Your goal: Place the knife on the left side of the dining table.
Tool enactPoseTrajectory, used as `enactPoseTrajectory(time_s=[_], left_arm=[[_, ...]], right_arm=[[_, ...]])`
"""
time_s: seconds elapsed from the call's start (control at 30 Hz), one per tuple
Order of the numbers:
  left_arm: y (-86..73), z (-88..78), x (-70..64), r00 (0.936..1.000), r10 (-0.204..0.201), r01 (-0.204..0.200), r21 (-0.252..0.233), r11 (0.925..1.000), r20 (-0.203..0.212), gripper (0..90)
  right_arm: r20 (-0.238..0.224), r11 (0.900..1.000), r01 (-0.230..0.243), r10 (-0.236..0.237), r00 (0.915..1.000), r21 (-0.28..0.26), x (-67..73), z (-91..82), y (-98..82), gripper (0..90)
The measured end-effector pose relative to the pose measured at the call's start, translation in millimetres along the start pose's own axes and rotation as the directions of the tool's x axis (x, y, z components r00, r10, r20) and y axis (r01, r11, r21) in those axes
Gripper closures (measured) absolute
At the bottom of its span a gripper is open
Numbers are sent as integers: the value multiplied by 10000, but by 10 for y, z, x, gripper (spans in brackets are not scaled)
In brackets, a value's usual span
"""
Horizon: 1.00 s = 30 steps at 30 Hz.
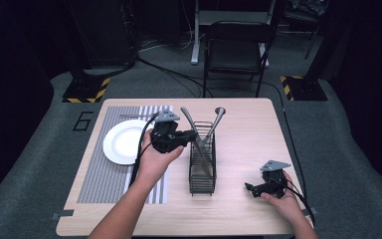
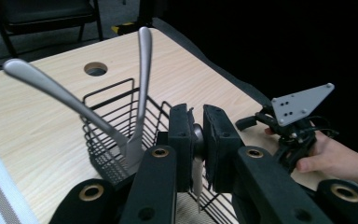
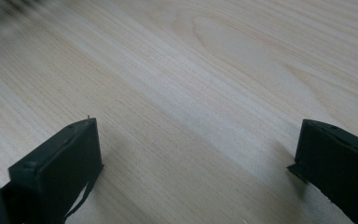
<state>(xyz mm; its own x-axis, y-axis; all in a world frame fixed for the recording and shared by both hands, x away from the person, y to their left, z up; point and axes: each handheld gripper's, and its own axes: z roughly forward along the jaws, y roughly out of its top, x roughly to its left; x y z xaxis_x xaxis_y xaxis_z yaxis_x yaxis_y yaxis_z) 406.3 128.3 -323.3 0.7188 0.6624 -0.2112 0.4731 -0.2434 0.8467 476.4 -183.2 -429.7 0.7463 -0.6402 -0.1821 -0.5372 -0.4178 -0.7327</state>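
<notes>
The left gripper (image 2: 196, 140) has its fingers pinching a knife (image 1: 202, 154) mid-frame, blade down in the wire caddy (image 1: 202, 172), so it's mid-transfer. Two utensils remain; the plate (image 1: 124, 142) sits bare, and the right gripper (image 1: 252, 189) idles spread lower right.

The high view is dim toward its edges: the upper corners and both sides sink into near black, while the counter (image 1: 238, 124) in the middle is evenly lit from above and the white plate (image 1: 122, 142) is its brightest patch. Soft, short shadows lie beside the wire basket (image 1: 202, 164). In the left gripper view the upper right is black, and the utensil handles (image 2: 51, 86) carry pale glare. In the right gripper view the upper left corner is smeared with blur, and the wood grain softens toward the top.
</notes>
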Motion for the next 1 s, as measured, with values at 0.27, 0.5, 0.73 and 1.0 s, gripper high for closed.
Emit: enactPoseTrajectory(time_s=[0.27,0.5,0.73,1.0], left_arm=[[62,22,-121,9996,210,-212,104,9997,211,836],[152,-30,-184,9989,460,-460,52,9989,43,836],[242,-116,-217,9979,622,-620,115,9980,-185,836],[331,-229,-261,9973,672,-673,-18,9977,-309,836]], right_arm=[[-5,10000,9,-9,10000,3,-1,0,0,0],[-4,10000,13,-13,10000,1,-1,0,0,0],[-8,10000,10,-10,10000,3,-1,-1,0,0],[-2,10000,17,-17,10000,-2,-1,0,-1,0]])
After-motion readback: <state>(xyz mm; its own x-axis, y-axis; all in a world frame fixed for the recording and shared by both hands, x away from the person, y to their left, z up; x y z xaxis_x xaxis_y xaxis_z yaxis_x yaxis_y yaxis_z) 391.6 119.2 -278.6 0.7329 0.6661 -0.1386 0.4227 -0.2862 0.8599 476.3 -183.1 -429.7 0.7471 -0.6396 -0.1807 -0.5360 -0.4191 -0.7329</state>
